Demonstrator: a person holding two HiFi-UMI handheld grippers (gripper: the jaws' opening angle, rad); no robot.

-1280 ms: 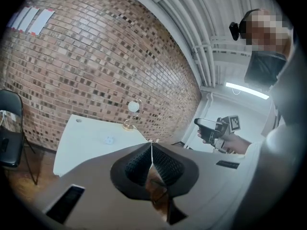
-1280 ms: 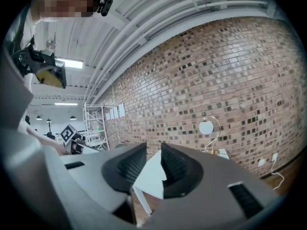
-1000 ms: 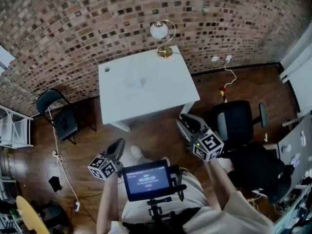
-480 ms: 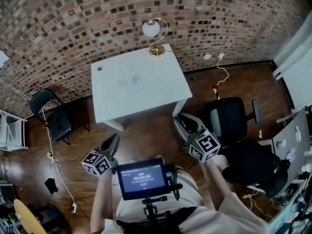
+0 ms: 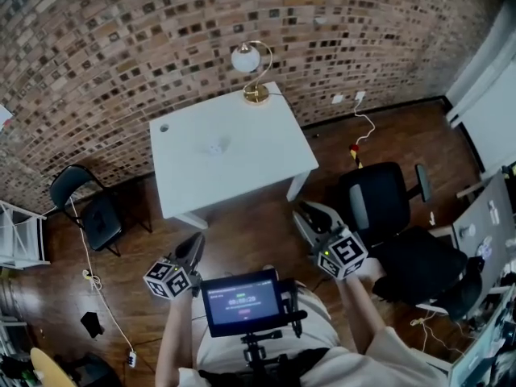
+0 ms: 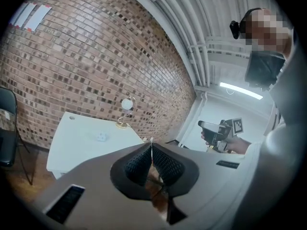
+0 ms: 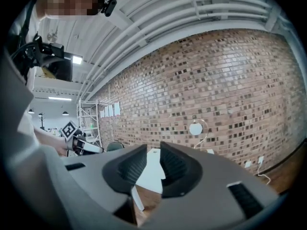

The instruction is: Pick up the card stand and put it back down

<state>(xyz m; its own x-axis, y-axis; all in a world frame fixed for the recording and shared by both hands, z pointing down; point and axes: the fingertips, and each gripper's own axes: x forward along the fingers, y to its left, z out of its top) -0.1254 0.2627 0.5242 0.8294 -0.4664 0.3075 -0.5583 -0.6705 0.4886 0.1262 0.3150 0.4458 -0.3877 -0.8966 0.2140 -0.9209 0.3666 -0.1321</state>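
Note:
The card stand [image 5: 216, 146] is a small pale object on the white table [image 5: 266, 160], far ahead of both grippers; it also shows small in the left gripper view [image 6: 101, 137]. My left gripper [image 5: 196, 241] hangs over the wooden floor short of the table's front edge. Its ribbed pads [image 6: 163, 164] are pressed together with nothing between them, so it is shut. My right gripper [image 5: 305, 210] is level with the table's front right corner. Its jaws [image 7: 153, 161] stand apart, open and empty, and the table top [image 7: 154, 172] shows through the gap.
A brass lamp with a white globe [image 5: 248, 61] stands at the table's back edge. A black folding chair [image 5: 90, 204] is left of the table, a black office chair [image 5: 385, 201] right of it. A white cable [image 5: 364, 121] trails by the brick wall. A screen [image 5: 242, 301] hangs at the person's chest.
The head view has shifted slightly, so the table sits a little lower and further left. Both grippers stay in front of the body, short of the table, jaws unchanged.

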